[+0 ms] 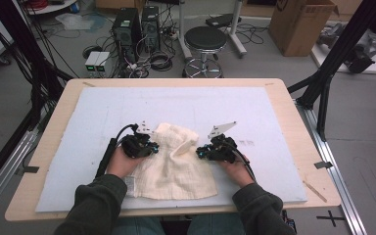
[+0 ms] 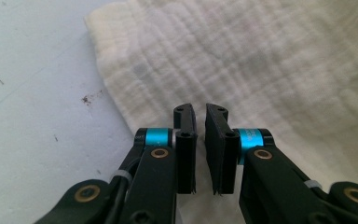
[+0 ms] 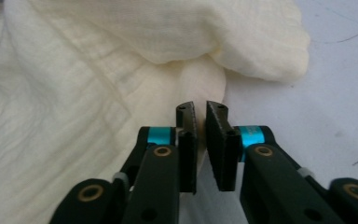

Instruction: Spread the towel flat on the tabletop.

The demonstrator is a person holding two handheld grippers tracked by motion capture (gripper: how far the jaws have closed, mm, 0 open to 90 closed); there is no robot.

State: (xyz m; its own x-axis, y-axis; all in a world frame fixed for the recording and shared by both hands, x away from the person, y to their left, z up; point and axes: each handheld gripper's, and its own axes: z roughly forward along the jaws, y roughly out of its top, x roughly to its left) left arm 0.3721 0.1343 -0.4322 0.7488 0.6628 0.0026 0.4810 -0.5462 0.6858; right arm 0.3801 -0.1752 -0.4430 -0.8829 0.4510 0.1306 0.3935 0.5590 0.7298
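A white mat [image 1: 103,112] covers my wooden table [image 1: 298,127], with a stool [image 1: 205,39] beyond it at upper centre. Left of centre, my left gripper [image 1: 152,145] has its jaws pressed nearly together at the cloth's [image 1: 176,166] left edge; whether fabric is caught, I cannot tell. The cream cloth lies rumpled at centre. Right of it, my right gripper [image 1: 200,152] is likewise closed against its right edge.

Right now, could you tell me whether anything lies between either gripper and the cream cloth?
Nothing visible does. The left gripper and right gripper sit at opposite edges of the cloth, jaws nearly closed against its fabric.
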